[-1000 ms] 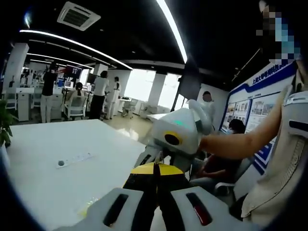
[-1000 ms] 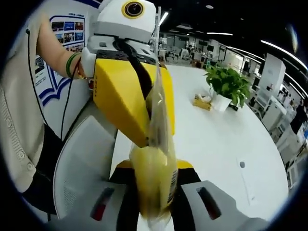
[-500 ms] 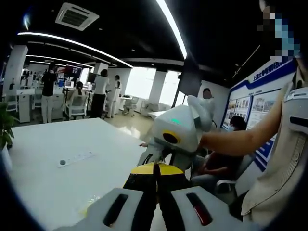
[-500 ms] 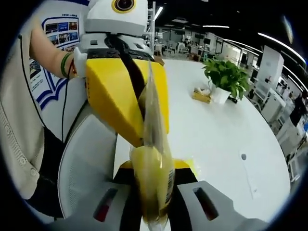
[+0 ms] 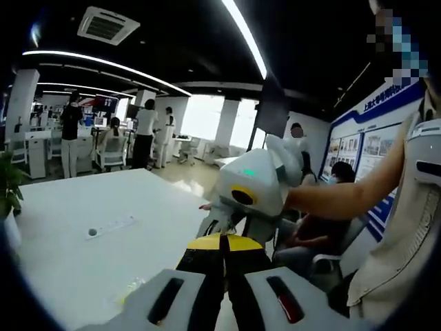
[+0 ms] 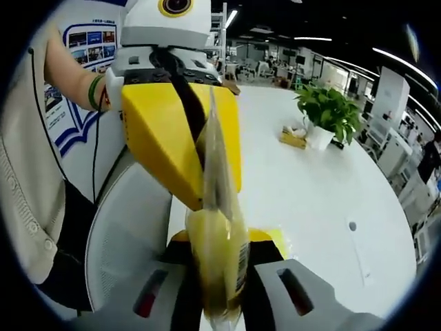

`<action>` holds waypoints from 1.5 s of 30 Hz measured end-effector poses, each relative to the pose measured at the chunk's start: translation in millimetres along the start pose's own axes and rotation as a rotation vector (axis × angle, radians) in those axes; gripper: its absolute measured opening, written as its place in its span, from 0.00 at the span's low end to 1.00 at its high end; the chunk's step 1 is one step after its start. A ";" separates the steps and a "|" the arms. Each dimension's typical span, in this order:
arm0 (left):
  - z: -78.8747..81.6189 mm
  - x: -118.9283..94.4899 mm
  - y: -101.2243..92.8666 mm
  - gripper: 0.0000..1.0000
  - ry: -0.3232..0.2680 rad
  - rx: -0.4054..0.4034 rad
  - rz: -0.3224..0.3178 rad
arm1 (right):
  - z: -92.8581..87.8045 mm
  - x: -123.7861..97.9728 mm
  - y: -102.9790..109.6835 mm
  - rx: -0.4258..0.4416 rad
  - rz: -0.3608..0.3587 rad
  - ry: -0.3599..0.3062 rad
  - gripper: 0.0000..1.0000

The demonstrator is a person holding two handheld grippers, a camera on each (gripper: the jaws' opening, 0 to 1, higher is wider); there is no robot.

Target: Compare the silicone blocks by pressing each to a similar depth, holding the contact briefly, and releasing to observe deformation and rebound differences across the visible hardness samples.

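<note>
In the left gripper view, the left gripper [image 5: 222,249] is raised above the white table [image 5: 83,265], its jaws pressed together on a thin edge, apparently the packet's; the right gripper [image 5: 251,189] is seen just beyond.

In the right gripper view, a clear packet [image 6: 217,241] of yellowish silicone is pinched between the jaws of the right gripper [image 6: 216,289], its upper edge clamped by the left gripper [image 6: 180,131], probably so that it can be opened. A potted plant [image 6: 325,117] stands far off.
</note>
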State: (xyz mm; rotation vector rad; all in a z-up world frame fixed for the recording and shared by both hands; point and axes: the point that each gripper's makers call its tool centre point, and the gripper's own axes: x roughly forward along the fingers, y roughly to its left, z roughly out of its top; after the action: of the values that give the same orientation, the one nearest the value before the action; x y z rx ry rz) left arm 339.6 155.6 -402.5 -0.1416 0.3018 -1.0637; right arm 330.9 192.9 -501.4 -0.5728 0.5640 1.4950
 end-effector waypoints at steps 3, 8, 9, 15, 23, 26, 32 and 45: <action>-0.7 -1.3 -1.2 0.00 0.000 0.002 0.002 | 0.2 0.4 1.1 -0.002 0.001 0.002 0.10; -1.6 -3.1 -3.6 0.00 0.004 0.009 0.003 | 0.7 1.1 4.1 -0.004 0.005 0.002 0.10; -1.6 -3.5 -4.3 0.00 0.004 0.010 0.003 | 0.9 1.2 5.5 -0.001 0.011 0.002 0.11; -2.1 -5.3 -5.5 0.00 0.006 0.014 0.006 | 2.2 1.8 6.7 -0.010 0.005 0.000 0.11; -2.2 -7.0 -8.5 0.00 0.008 0.018 0.007 | 3.5 1.2 11.4 -0.014 0.019 -0.005 0.12; -0.6 -7.6 -9.4 0.00 0.003 0.018 0.009 | 5.3 0.1 10.7 -0.013 0.015 -0.011 0.13; 3.0 -8.1 -12.0 0.00 -0.003 0.027 0.010 | 8.2 -2.8 11.2 -0.020 0.022 -0.016 0.14; 7.6 -9.7 -14.4 0.00 -0.010 0.036 0.011 | 14.3 -4.2 10.7 -0.072 0.035 -0.045 0.18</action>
State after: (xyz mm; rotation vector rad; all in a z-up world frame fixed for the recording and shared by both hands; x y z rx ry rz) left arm 325.5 156.9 -389.8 -0.1129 0.2743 -1.0569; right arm 320.1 199.3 -488.0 -0.5862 0.4890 1.5628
